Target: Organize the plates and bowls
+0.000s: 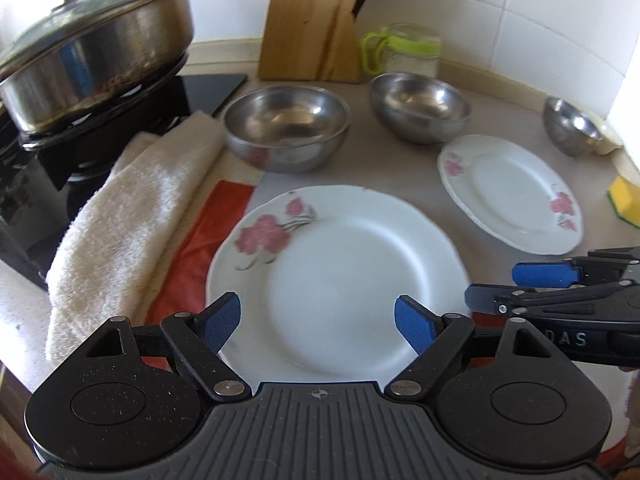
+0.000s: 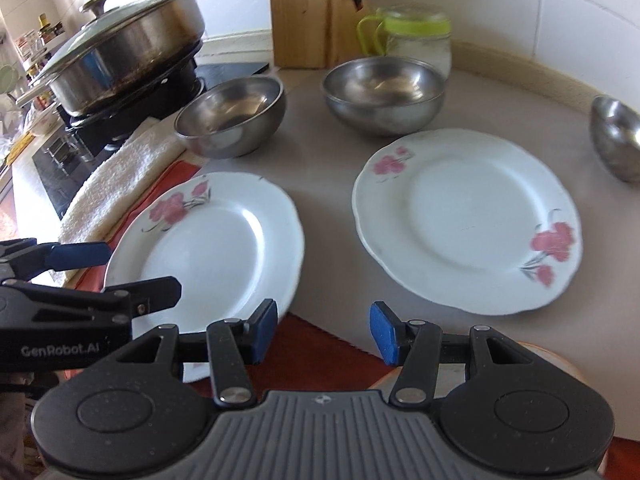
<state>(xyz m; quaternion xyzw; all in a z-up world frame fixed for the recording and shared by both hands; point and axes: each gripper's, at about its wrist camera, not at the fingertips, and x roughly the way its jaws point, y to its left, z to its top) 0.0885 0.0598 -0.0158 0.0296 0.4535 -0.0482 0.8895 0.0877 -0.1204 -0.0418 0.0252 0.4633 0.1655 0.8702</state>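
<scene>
Two white plates with pink flowers lie on the counter. The near plate (image 1: 340,280) (image 2: 208,252) rests partly on a red cloth (image 1: 200,248); the other plate (image 1: 512,192) (image 2: 468,220) lies to its right. Behind them stand three steel bowls: left (image 1: 284,128) (image 2: 232,120), middle (image 1: 420,106) (image 2: 384,94), and right (image 1: 572,126) (image 2: 616,136). My left gripper (image 1: 318,324) hovers open over the near plate, nothing between its fingers. My right gripper (image 2: 324,332) is open with a narrower gap, above the red cloth (image 2: 316,352) between the plates, holding nothing.
A lidded steel pan (image 1: 96,64) sits on the stove at the left, with a folded white towel (image 1: 132,220) beside it. A wooden knife block (image 1: 316,20) and a green-lidded jar (image 1: 408,52) stand at the back wall. A yellow sponge (image 1: 624,200) lies far right.
</scene>
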